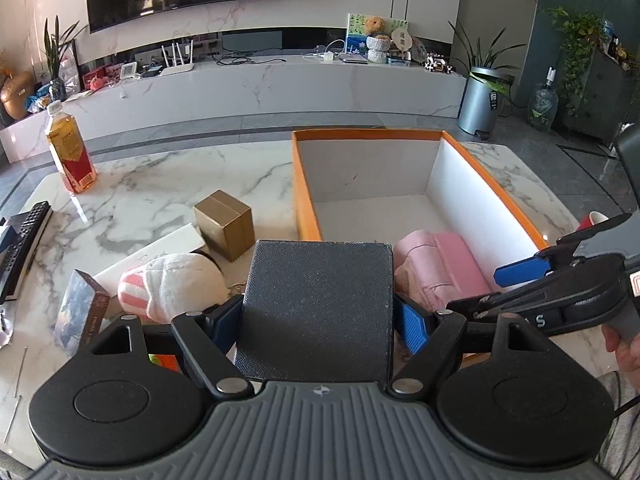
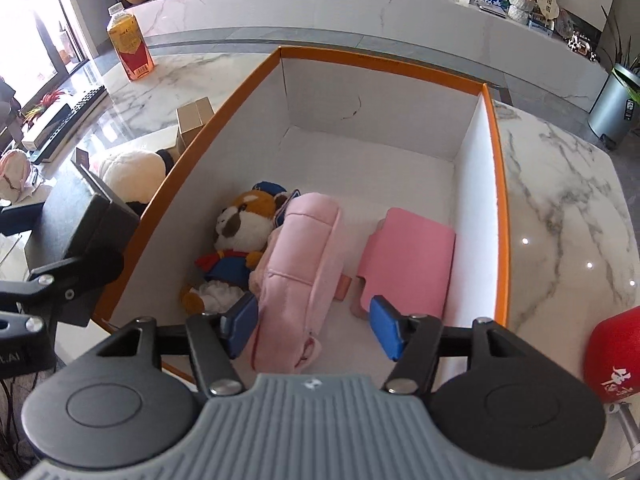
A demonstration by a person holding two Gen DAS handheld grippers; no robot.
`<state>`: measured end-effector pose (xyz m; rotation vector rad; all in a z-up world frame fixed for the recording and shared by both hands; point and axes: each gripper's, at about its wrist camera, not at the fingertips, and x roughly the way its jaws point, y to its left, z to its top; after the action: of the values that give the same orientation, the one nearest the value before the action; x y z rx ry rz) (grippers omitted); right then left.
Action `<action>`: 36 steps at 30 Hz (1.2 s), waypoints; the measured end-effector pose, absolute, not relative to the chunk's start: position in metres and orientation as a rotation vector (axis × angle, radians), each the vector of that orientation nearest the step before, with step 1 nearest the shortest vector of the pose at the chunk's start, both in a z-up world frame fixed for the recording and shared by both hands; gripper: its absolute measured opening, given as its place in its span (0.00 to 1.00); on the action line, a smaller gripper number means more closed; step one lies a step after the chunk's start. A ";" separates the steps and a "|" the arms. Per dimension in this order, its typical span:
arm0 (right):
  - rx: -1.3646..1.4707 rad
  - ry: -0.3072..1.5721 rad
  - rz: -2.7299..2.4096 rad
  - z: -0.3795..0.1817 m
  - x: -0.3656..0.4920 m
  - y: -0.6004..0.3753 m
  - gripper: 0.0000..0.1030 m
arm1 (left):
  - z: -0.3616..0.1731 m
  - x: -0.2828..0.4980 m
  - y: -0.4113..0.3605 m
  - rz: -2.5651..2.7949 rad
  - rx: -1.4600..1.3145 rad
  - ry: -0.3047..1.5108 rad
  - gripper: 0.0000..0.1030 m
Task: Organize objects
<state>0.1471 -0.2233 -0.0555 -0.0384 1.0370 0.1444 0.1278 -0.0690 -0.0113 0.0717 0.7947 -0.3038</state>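
Two grippers in view over a marble table (image 1: 160, 176) w/ an orange-rimmed box (image 1: 306, 200), white inside. Left gripper (image 1: 318, 322) is clamped on a dark grey textured box (image 1: 318, 296): blue pads press both its sides, and the grey box is held at the near-left corner of the orange-rimmed box, its far edge right at the rim. Right gripper (image 2: 314, 330) sits above the near end of the orange-rimmed box interior w/ its jaws apart, gripping nothing; a pale pink pouch (image 2: 300, 264) lies on the box floor between and below the pads, left pad close to it, right pad clear of it. Just left of the pouch, touching it, lies a brown-and-white plush toy (image 2: 236, 236) in blue and red clothes. Right of the pouch, a bit apart, is a flat pink case (image 2: 408, 256) near the right wall. Far half of the box floor is bare. Outside the box on the left: a gold carton (image 1: 226, 224) close to the orange wall, a white plush w/ pink stripes (image 1: 172, 280) nearer, a small printed box (image 1: 80, 308) near-left, a tea bottle (image 1: 70, 152) far left, a remote (image 1: 28, 236) at the left edge. Red cup (image 2: 616, 356) stands on the table right of the box, near end. Part of a hand (image 1: 626, 352) shows on the right gripper's handle.
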 end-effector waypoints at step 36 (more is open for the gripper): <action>-0.023 1.084 0.220 -0.039 0.121 -0.270 0.65 | -0.070 0.227 -0.205 -1.130 0.298 1.125 0.87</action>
<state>0.1209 -0.2698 -0.0392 -0.0232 1.0838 0.2204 0.2271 -0.2051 -0.0702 0.2985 1.1249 -1.1304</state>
